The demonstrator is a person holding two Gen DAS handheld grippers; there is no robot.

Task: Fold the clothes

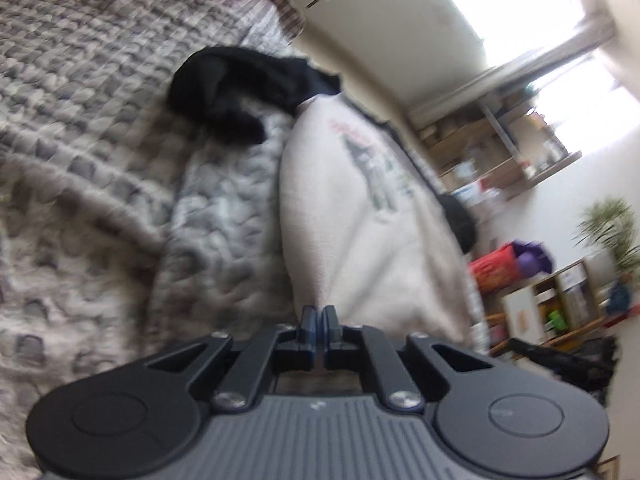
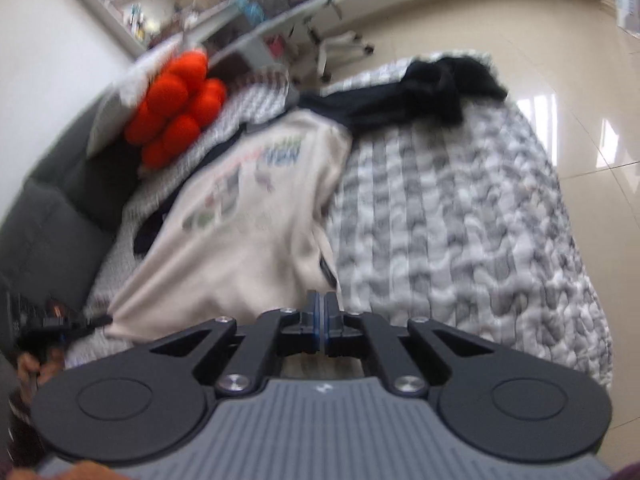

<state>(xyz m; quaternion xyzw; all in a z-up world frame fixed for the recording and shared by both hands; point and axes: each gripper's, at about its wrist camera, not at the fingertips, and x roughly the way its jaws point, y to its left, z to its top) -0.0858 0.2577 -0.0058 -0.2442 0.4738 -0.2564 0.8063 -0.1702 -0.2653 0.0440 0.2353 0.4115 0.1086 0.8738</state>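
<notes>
One cream sweatshirt [image 2: 256,208] with dark sleeves lies mid-frame on the quilted bed [image 2: 460,220]. Both the left hand-held gripper [image 1: 319,312] and right hand-held gripper [image 2: 321,300] are clamped on its hem.

The shirt [image 2: 248,216] was of soft matt cloth. The quilt [image 2: 460,216] looked puckered, the floor [image 2: 560,60] glossy.

Bright daylight pours in from the window [image 1: 532,20]. The floor [image 2: 540,100] shines. Both pictures are blurry and bend at the edges.
</notes>
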